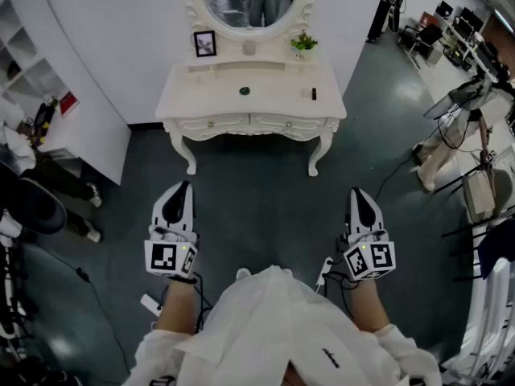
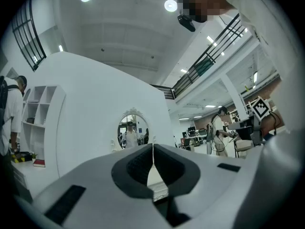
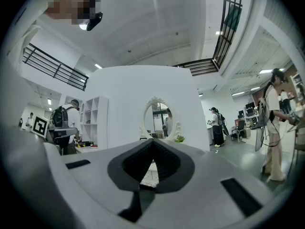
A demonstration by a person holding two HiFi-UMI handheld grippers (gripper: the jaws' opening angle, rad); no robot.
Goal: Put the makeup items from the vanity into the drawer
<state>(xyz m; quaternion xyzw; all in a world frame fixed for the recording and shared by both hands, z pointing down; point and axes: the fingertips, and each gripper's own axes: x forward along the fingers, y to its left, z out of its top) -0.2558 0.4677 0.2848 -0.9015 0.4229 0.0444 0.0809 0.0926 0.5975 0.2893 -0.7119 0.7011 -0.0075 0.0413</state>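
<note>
Left claw point(image 1: 182, 193) and right claw point(image 1: 360, 199) both hang pinched together and empty, well back from the vanity point(image 1: 273, 79), likely because the approach comes first.

Smooth, white-painted vanity point(image 1: 278, 96) stands on a matt grey floor point(image 1: 257, 195).

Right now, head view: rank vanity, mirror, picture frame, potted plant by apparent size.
1. vanity
2. mirror, partly cut off by the top edge
3. picture frame and potted plant: look about alike, not ranked
</note>
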